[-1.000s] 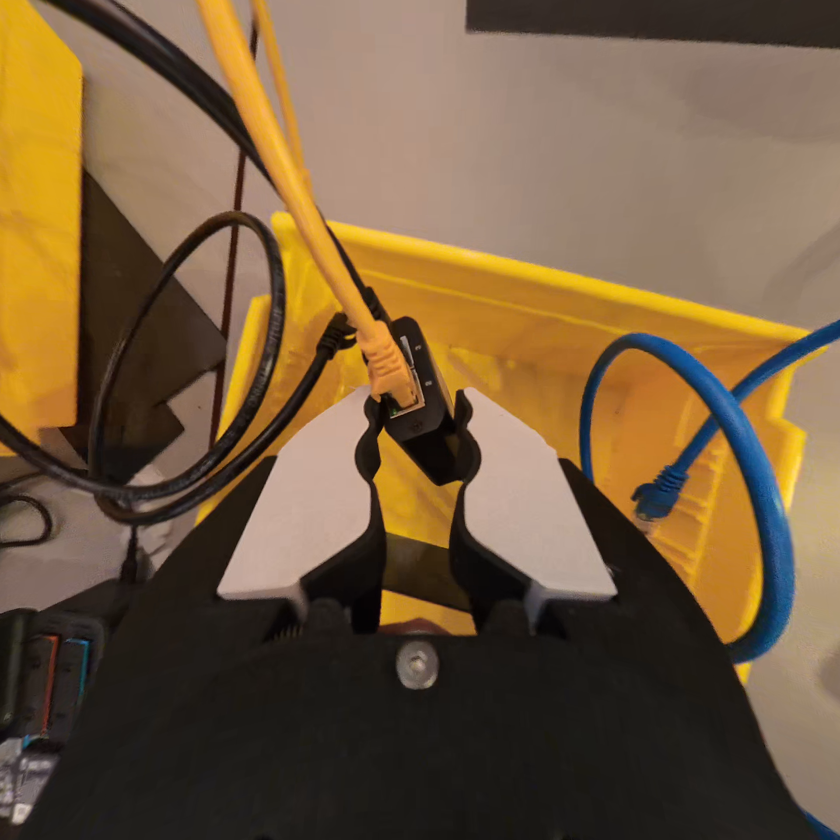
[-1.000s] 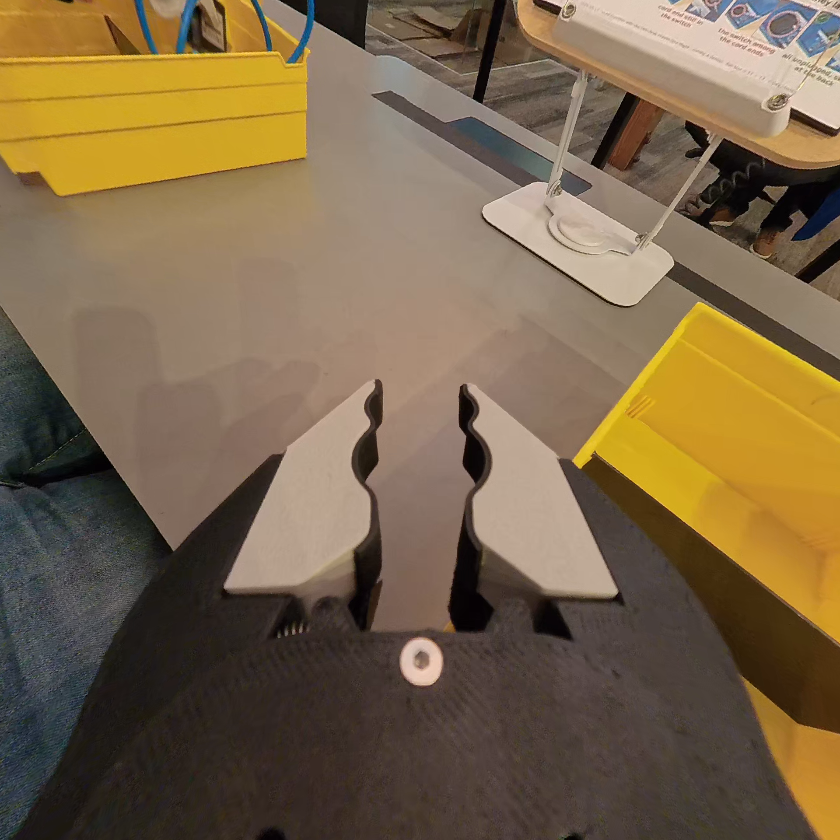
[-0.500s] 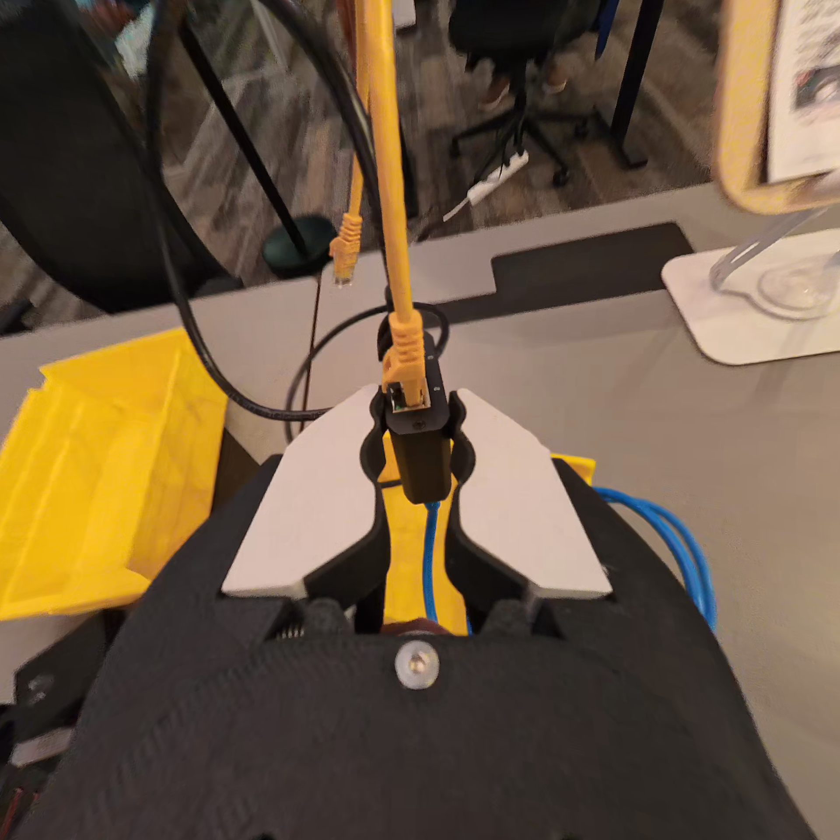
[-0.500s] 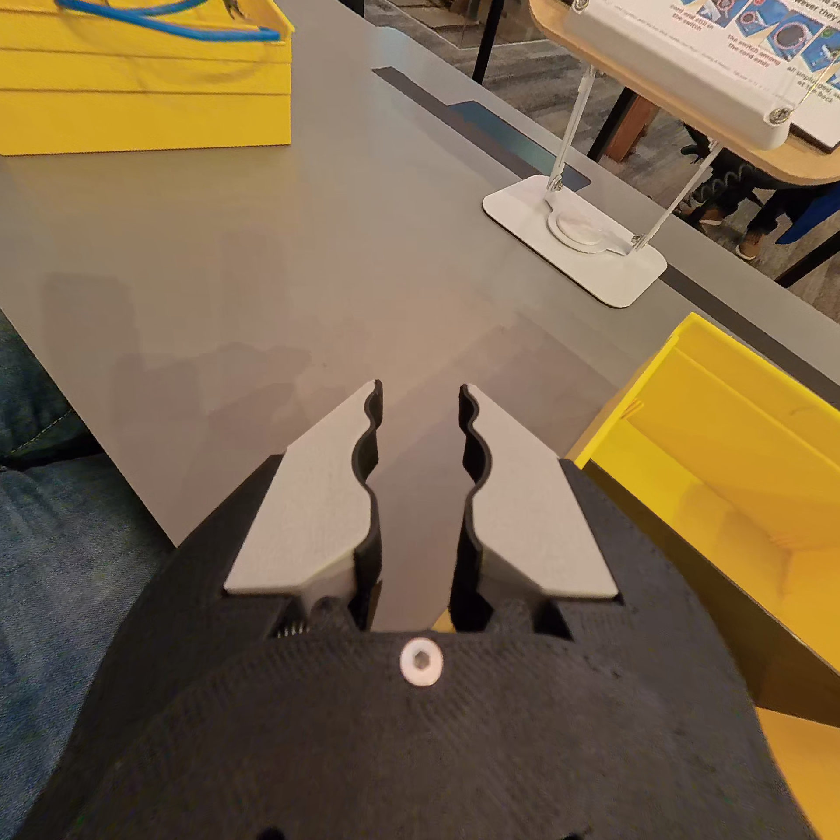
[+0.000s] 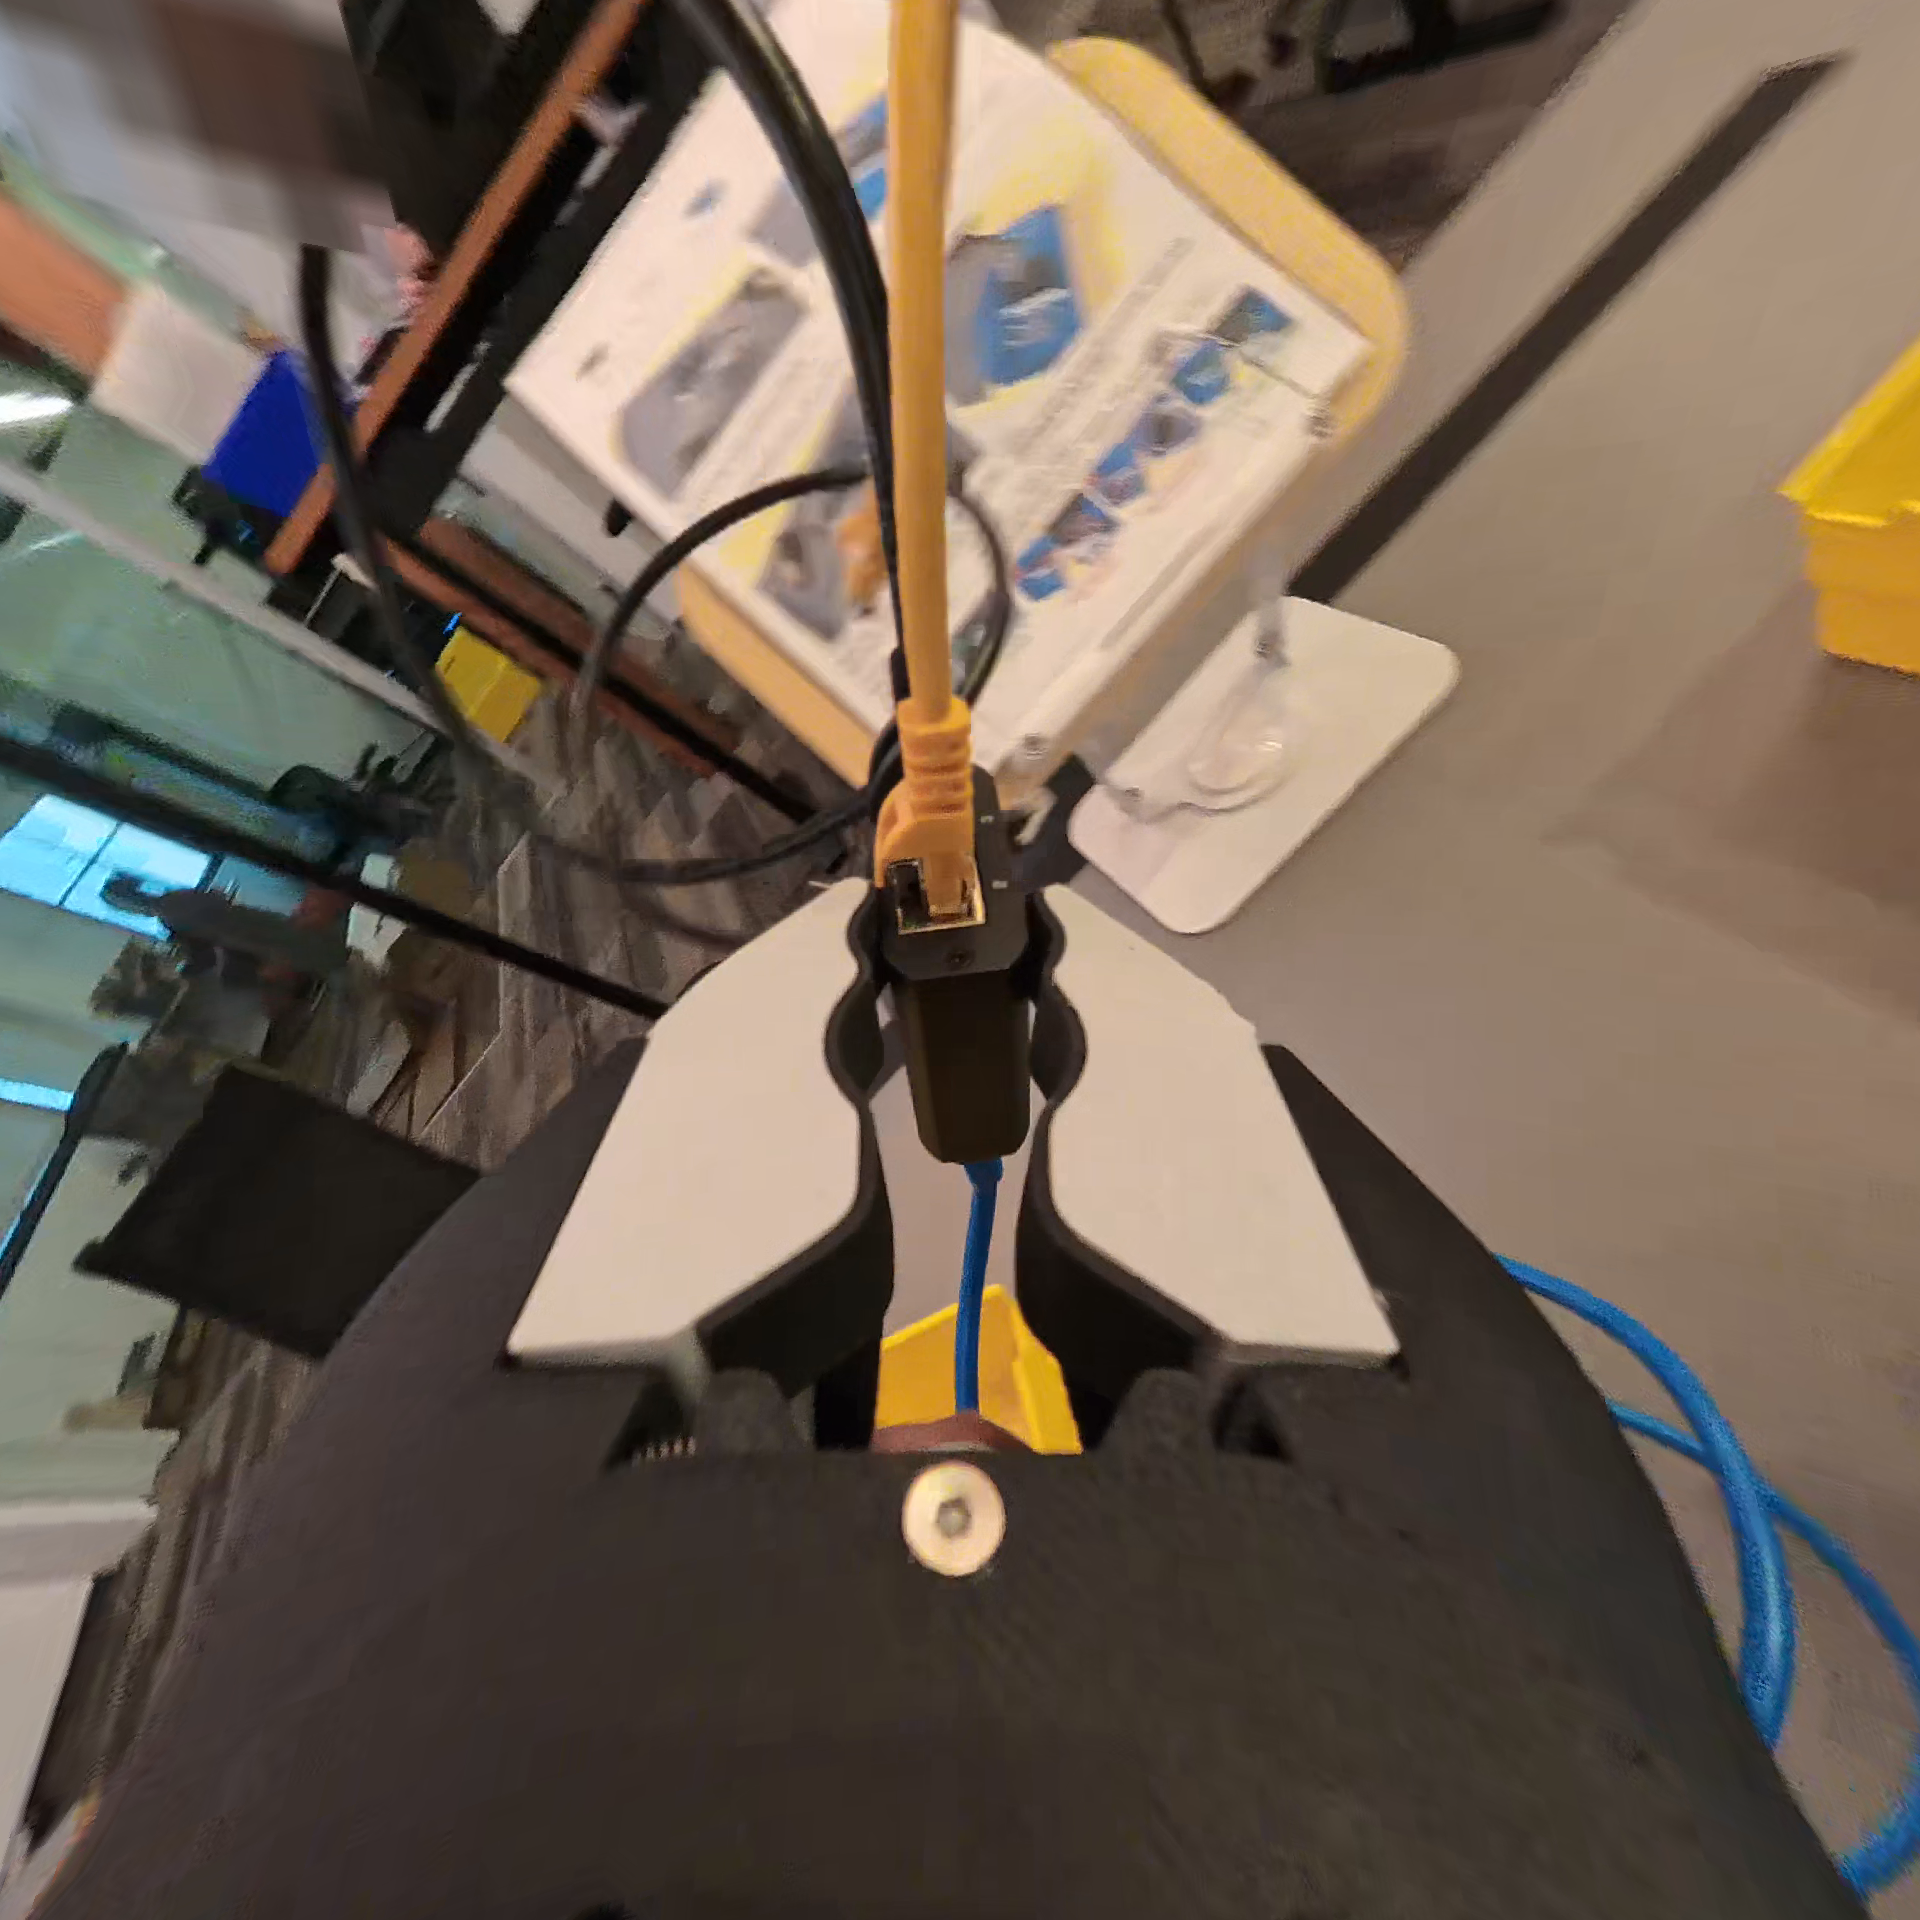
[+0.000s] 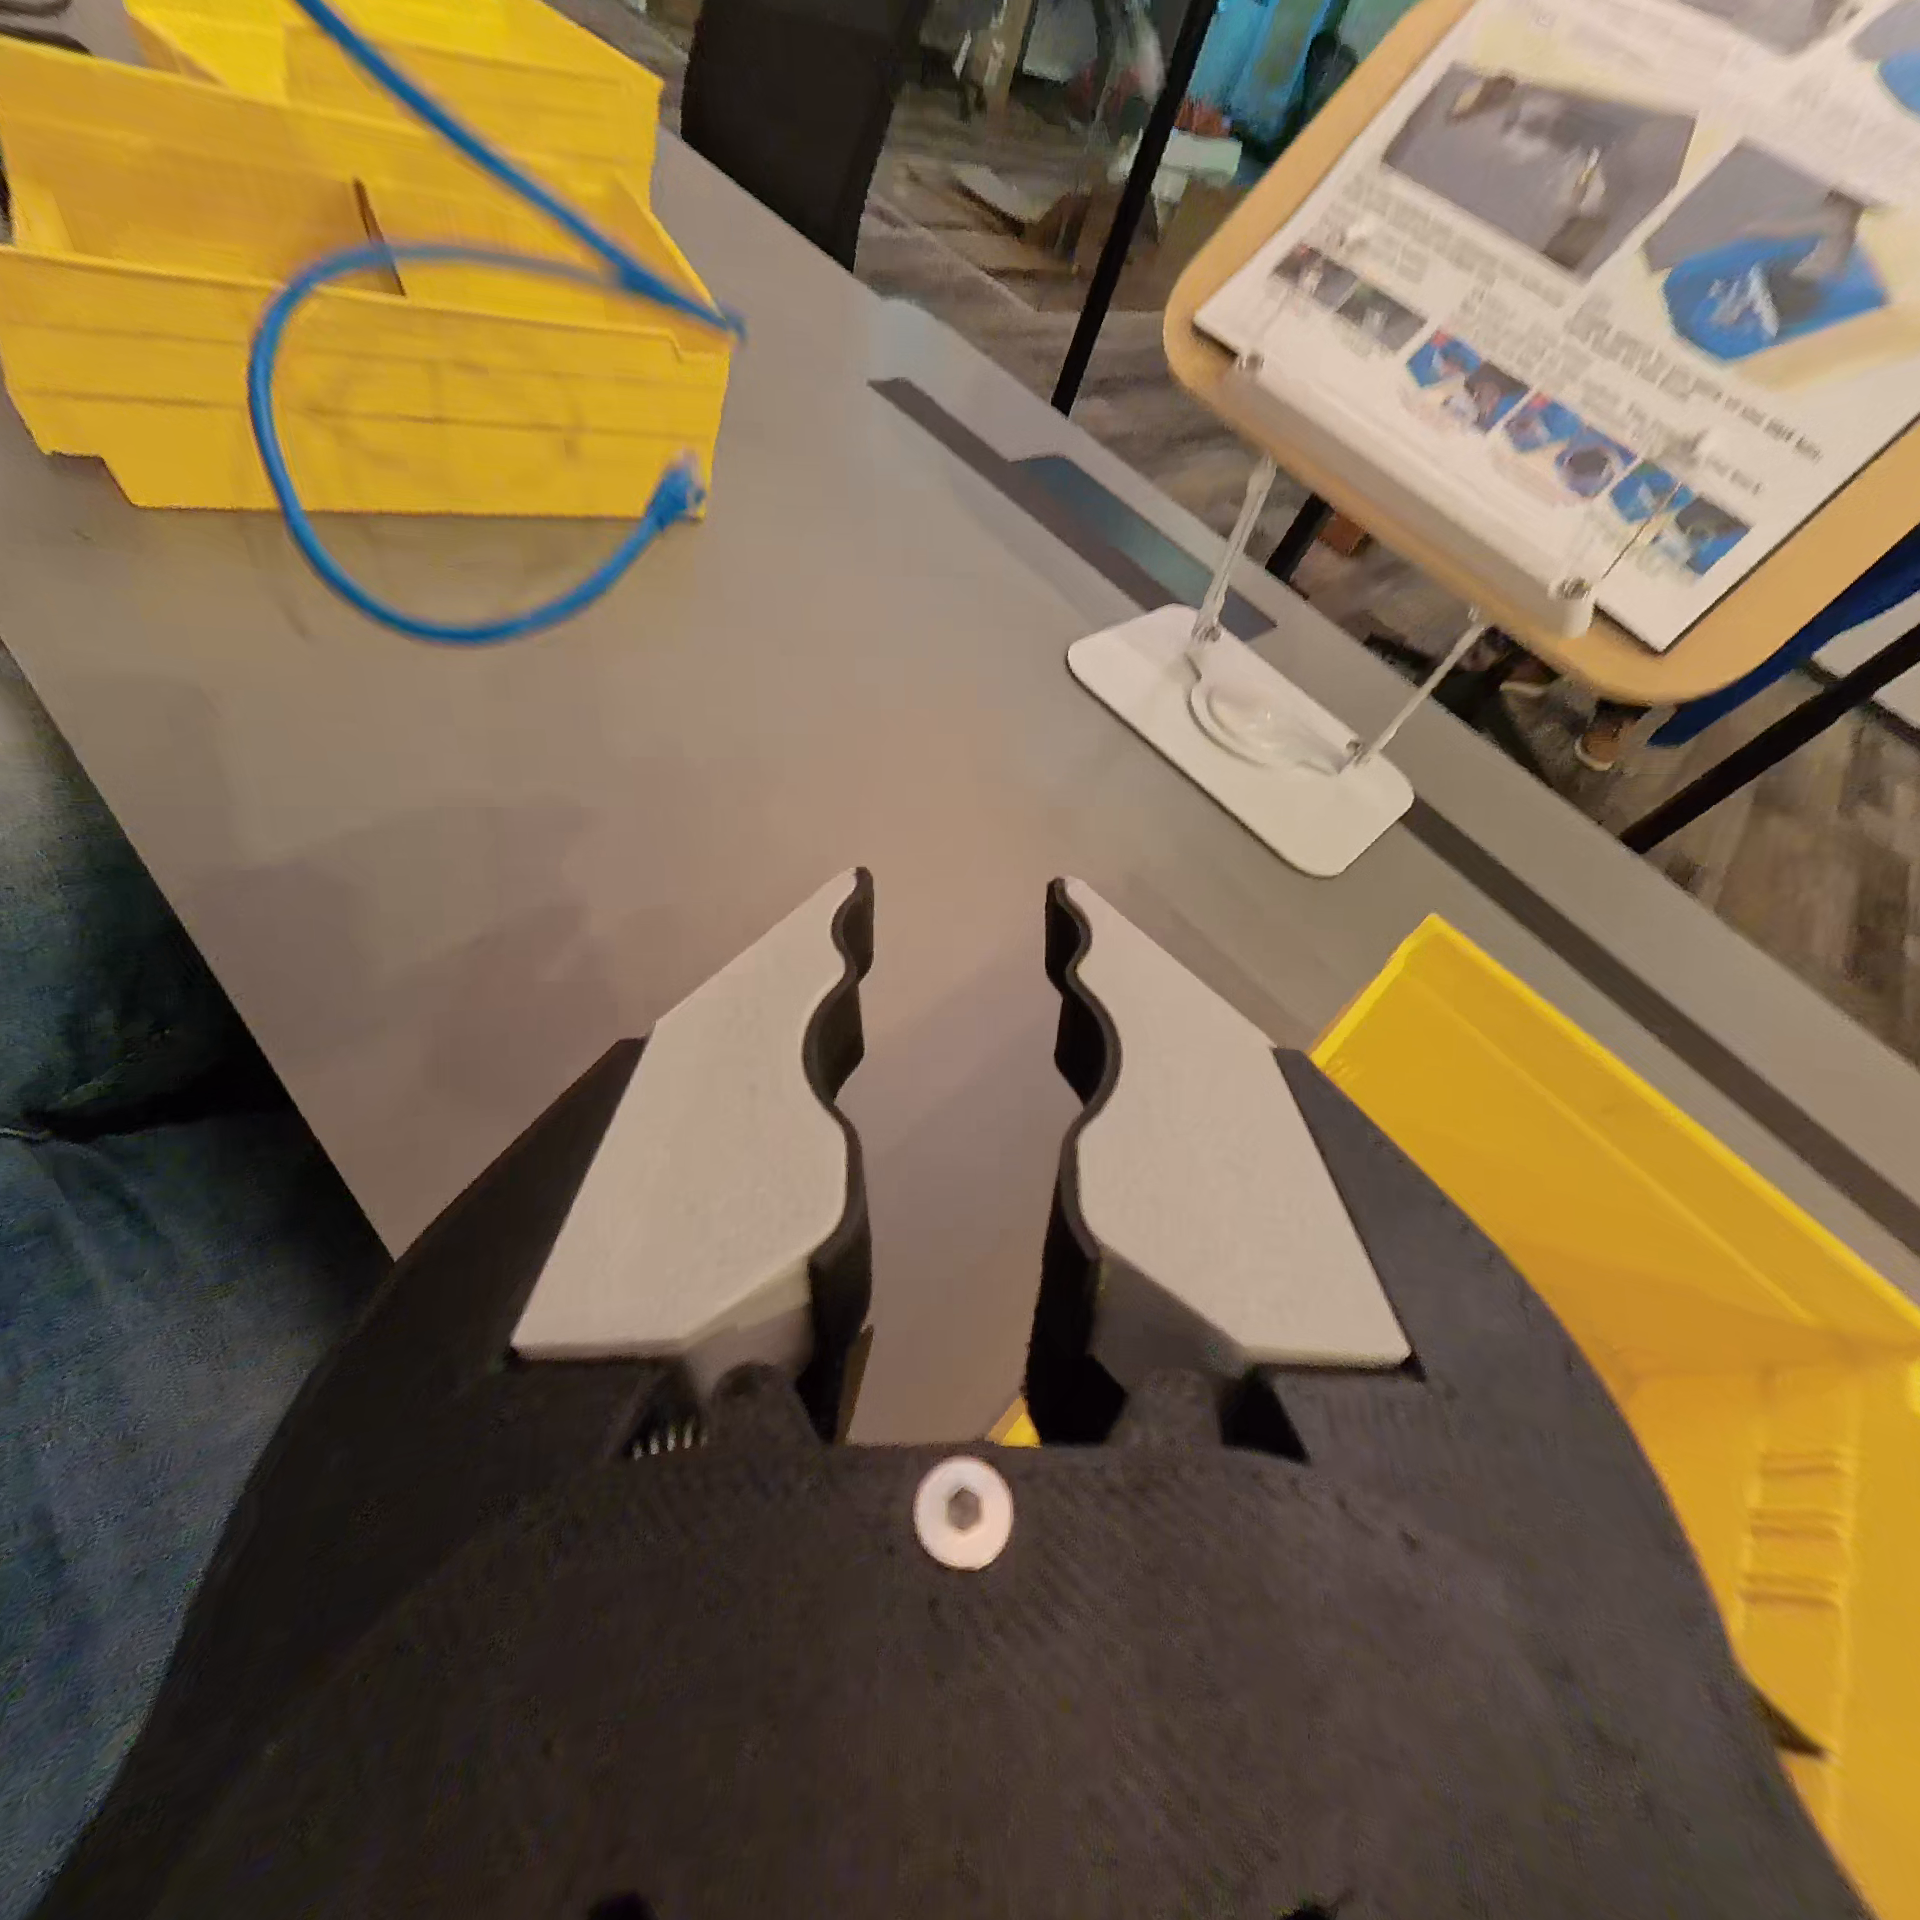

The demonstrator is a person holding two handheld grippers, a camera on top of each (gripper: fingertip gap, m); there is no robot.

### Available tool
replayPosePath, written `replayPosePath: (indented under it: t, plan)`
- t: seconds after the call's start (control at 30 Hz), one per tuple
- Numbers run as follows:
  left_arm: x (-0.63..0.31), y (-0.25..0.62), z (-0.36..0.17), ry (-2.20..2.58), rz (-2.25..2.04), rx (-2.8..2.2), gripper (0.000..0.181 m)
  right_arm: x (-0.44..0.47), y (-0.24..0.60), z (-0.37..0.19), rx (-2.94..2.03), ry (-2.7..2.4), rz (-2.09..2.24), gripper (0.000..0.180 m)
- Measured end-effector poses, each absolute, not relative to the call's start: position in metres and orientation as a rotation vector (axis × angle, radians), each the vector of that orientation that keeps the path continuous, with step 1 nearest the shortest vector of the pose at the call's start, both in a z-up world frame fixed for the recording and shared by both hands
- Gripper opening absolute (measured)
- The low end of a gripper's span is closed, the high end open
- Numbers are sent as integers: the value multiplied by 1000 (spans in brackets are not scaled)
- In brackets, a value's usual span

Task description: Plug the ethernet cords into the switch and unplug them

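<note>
My left gripper [image 5: 954, 935] pinches the small black switch [image 5: 961, 1023], lifted off the table, with the yellow cord [image 5: 920, 436] plugged into its top port. My right gripper [image 6: 958, 940] hangs spread and empty over the grey table [image 6: 644, 748]. The blue cord [image 6: 436, 436] trails loose by the far-left yellow bin [image 6: 343, 343], so I judge one plugged and this one, then all the unplugging, left.

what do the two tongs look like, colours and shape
Both look alike. The left tongs and right tongs each have a wide black textured body with a silver hex screw at the centre. Two flat light grey fingers taper forward, edged inside with black wavy, scalloped pads. A small coil spring shows at the base of one finger. No sleeves or markings are visible.
</note>
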State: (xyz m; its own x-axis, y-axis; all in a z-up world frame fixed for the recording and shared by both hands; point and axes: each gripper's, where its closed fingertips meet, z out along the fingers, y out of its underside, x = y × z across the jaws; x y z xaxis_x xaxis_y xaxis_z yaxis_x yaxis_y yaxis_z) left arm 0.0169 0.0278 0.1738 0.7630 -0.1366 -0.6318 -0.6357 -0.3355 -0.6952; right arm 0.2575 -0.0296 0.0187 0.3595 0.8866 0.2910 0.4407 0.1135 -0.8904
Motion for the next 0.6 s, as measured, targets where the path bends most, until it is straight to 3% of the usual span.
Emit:
replayPosePath:
  t: [0.3, 0.6]
  plan:
    - [80, 40, 61, 808, 615, -1922, 24, 234, -41, 61, -1375, -1279, 556, 38]
    - [73, 28, 26, 1032, 967, -1759, 24, 180, -36, 102, -1246, -1270, 800, 42]
